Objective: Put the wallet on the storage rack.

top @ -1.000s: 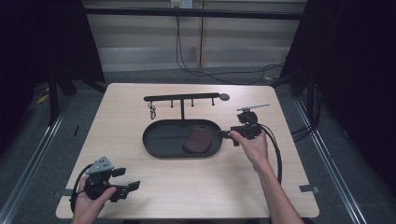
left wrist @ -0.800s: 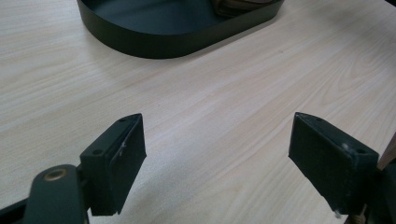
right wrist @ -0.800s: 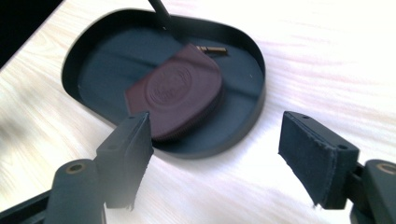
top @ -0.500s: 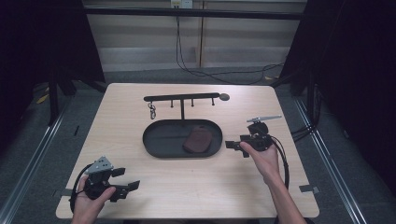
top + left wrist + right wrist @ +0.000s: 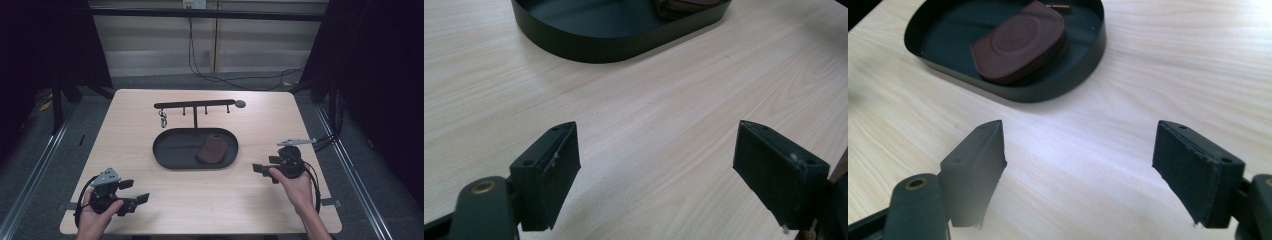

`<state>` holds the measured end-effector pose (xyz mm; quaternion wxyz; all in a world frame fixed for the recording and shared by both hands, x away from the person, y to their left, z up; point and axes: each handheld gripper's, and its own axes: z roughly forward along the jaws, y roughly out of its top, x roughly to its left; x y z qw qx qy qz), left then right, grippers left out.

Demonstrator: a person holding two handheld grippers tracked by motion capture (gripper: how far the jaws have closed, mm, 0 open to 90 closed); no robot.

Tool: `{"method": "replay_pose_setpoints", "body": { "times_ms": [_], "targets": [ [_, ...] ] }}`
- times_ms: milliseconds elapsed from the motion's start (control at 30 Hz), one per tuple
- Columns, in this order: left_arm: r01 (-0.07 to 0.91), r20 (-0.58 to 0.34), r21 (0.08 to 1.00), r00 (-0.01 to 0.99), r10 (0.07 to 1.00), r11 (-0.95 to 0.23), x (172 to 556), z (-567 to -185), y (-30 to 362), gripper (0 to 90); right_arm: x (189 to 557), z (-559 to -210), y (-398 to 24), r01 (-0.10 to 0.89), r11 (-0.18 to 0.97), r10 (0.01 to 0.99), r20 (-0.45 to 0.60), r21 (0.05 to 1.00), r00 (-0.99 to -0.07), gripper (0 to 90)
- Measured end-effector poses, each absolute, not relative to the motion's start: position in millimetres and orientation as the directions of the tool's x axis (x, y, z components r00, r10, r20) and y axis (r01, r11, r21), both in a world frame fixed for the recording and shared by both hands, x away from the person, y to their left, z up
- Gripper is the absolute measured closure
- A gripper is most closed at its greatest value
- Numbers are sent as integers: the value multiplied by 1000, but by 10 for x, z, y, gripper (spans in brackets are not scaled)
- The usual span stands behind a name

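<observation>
In the high view, the right hand-held gripper [image 5: 263,170] has drawn back from the dark oval tray [image 5: 170,156] to the right part of the surface [image 5: 250,120], and the brown pouch [image 5: 210,150] lies in the tray's right half, so the placing seems finished. In the left gripper view, the left hand-held gripper [image 5: 655,172] stands wide open and empty above bare wood. In the right gripper view, the jaws are also spread wide, holding nothing, with the pouch ahead in the tray.
</observation>
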<state>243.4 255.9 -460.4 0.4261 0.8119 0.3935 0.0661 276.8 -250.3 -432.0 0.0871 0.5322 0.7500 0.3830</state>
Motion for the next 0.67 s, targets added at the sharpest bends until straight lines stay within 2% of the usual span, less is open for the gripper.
{"method": "replay_pose_setpoints", "body": {
  "times_ms": [200,667],
  "targets": [
    [583,-228,743,683,694,-330,2429,-4607,2555,186,2577,-4389,-2582,728,141,878,256,671,-406,229],
    [584,-226,740,682,695,-333,2427,-4611,2551,186,2293,-4694,-2798,737,141,908,211,661,-363,194]
  ]
}}
